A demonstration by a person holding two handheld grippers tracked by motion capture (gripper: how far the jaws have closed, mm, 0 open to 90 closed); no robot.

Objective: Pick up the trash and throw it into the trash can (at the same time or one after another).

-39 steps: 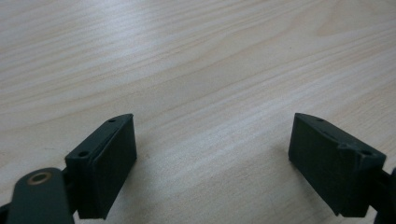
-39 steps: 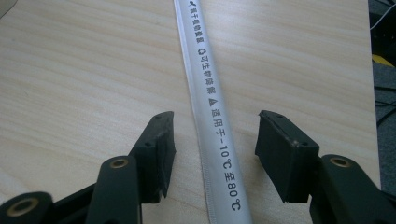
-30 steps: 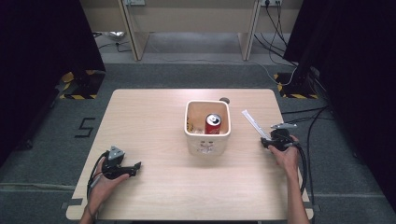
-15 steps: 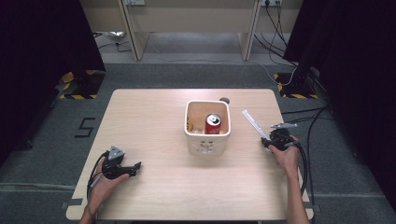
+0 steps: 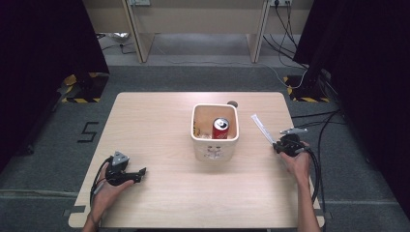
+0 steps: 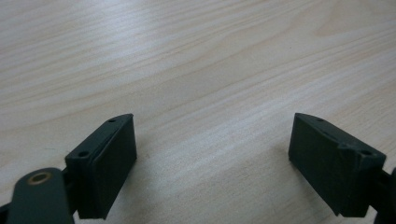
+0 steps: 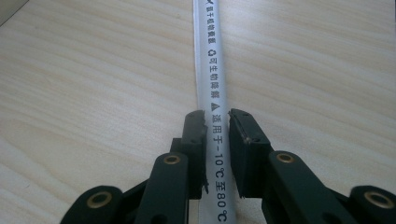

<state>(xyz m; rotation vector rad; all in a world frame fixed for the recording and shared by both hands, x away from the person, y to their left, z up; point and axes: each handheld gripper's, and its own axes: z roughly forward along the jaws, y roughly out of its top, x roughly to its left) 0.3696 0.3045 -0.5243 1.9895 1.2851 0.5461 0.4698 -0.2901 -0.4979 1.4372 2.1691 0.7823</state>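
Observation:
A long white paper-wrapped straw [image 5: 262,127] with printed text lies flat on the table, right of the tub. My right gripper [image 5: 277,146] holds its near end; its jaws have just been closing, and both pads now press on the straw [image 7: 211,56], with the right gripper [image 7: 216,119] low over the wood. My left gripper [image 5: 141,173] rests near the table's front left, held by a hand. In its own view the left gripper [image 6: 212,140] stands wide open over bare wood with nothing between the jaws.
A white square tub [image 5: 194,126] stands mid-table with a red soda can [image 5: 221,128] upright inside it. A small dark round thing [image 5: 232,103] lies just behind the tub. The wooden table [image 5: 154,121] ends close to the right hand's side.

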